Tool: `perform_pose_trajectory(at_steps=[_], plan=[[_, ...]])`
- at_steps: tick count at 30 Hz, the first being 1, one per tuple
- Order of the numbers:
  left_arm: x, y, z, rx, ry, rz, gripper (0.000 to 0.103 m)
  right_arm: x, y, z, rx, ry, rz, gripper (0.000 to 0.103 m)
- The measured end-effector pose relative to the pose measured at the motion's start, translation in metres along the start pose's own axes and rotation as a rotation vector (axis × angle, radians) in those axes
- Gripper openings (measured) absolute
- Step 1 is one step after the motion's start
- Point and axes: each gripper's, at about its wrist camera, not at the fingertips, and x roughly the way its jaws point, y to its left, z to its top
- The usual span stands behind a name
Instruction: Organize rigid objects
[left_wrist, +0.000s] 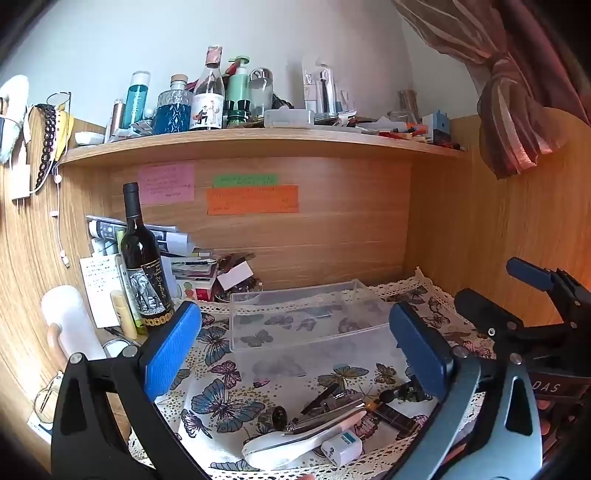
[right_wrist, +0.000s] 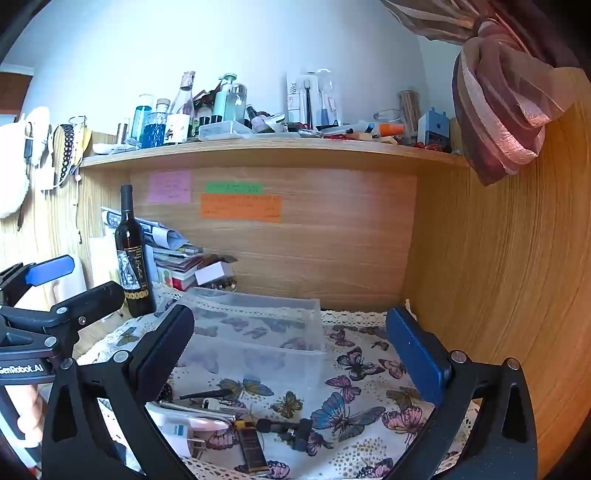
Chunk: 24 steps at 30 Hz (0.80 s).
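Note:
A clear plastic box (left_wrist: 306, 317) stands empty on the butterfly cloth (left_wrist: 229, 369), also in the right wrist view (right_wrist: 255, 325). In front of it lie small items: a white handled tool (left_wrist: 295, 439), a white plug adapter (left_wrist: 341, 448), a black clip (left_wrist: 321, 398), a razor (left_wrist: 399, 395) and a dark lighter-like stick (right_wrist: 253, 448). My left gripper (left_wrist: 295, 350) is open and empty above these items. My right gripper (right_wrist: 291, 354) is open and empty beside it, to the right. The razor also shows in the right wrist view (right_wrist: 288, 428).
A wine bottle (left_wrist: 142, 258) stands at back left beside stacked papers and books (left_wrist: 184, 254). A white tumbler (left_wrist: 70, 317) sits at the left. A crowded shelf (left_wrist: 258, 138) runs overhead. Wooden walls close the back and right. A curtain (right_wrist: 506, 110) hangs at upper right.

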Motion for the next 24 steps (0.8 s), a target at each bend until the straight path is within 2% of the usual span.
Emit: perform_pose_trajectory(at_steps=[24], plan=[[-0.0048, -0.0024, 0.0021, 0.006, -0.020, -0.009, 0.103, -0.0001, -0.0001, 0.0014, 0.006, -0.013, -0.007, 0.103]])
